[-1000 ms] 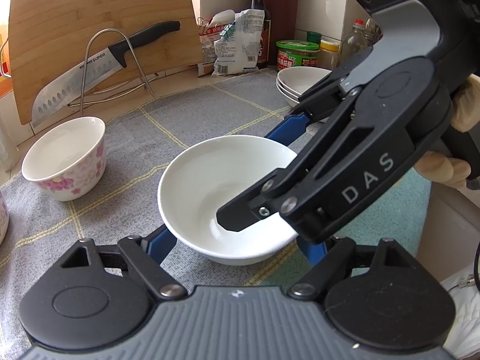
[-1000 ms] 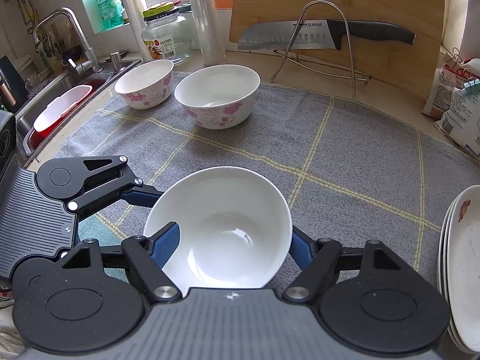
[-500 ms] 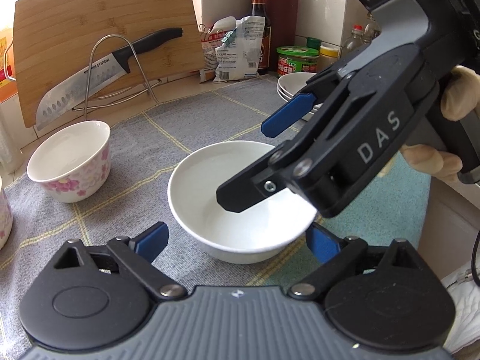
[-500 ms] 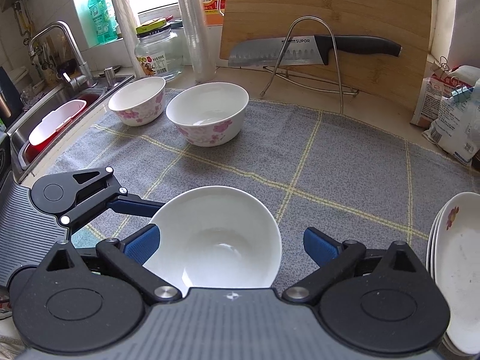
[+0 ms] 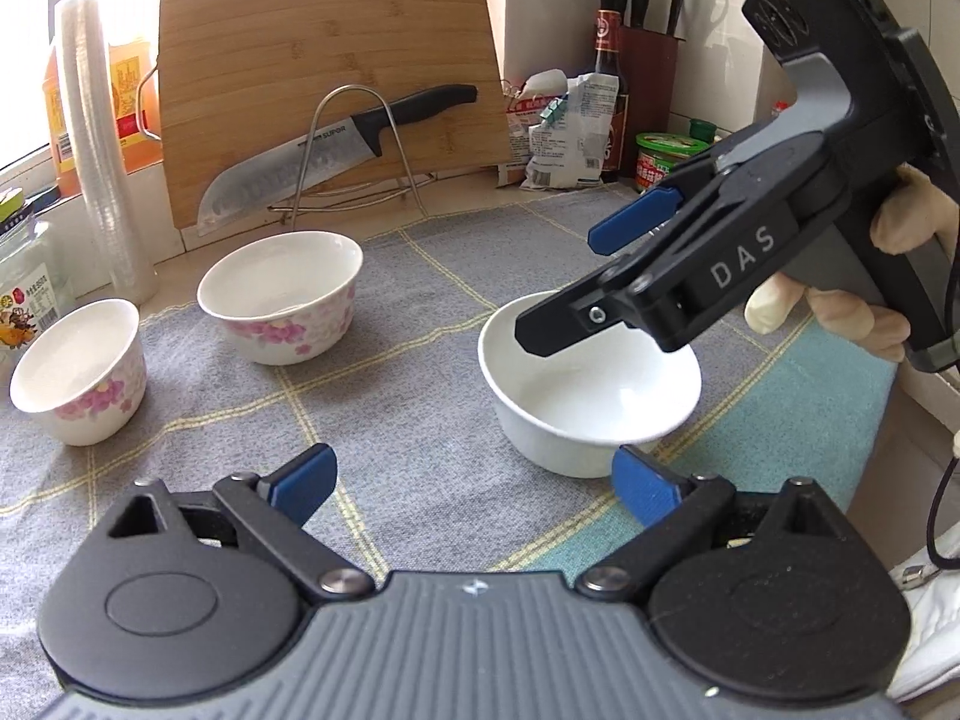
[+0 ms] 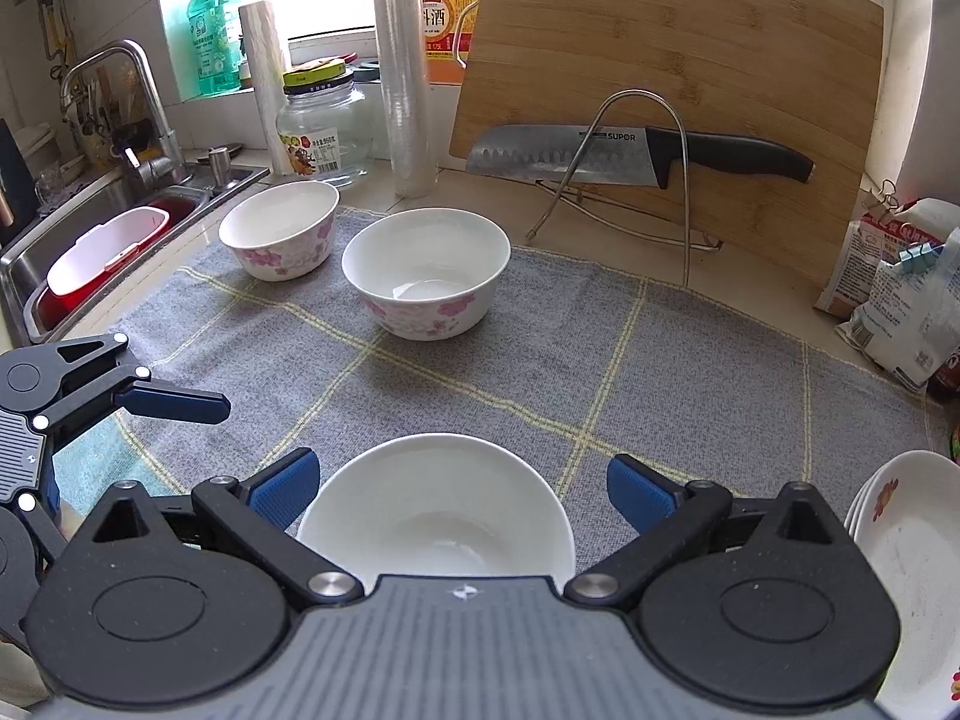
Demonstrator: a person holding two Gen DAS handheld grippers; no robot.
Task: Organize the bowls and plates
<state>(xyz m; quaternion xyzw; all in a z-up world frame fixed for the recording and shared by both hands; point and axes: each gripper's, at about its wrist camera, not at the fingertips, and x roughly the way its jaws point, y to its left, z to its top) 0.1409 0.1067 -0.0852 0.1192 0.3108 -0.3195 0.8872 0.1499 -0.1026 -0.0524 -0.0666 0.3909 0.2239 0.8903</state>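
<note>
Both grippers' jaws have just been opening and stand apart. Plain white bowl (image 6: 435, 516) sits released on grey mat (image 6: 690, 360), near edge, between right gripper (image 6: 462, 489) pads, untouched. Left gripper (image 5: 474, 483) is beside it, empty. Next: lift clear, approach flowered bowl (image 6: 426, 273) rim squarely, grip wall firmly before nesting. Plate stack (image 6: 906, 546) at right.

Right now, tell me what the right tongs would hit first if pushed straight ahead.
Most likely the plain white bowl, sitting between the open right tongs; beyond it is grey cloth, though depth is hard to judge.
</note>
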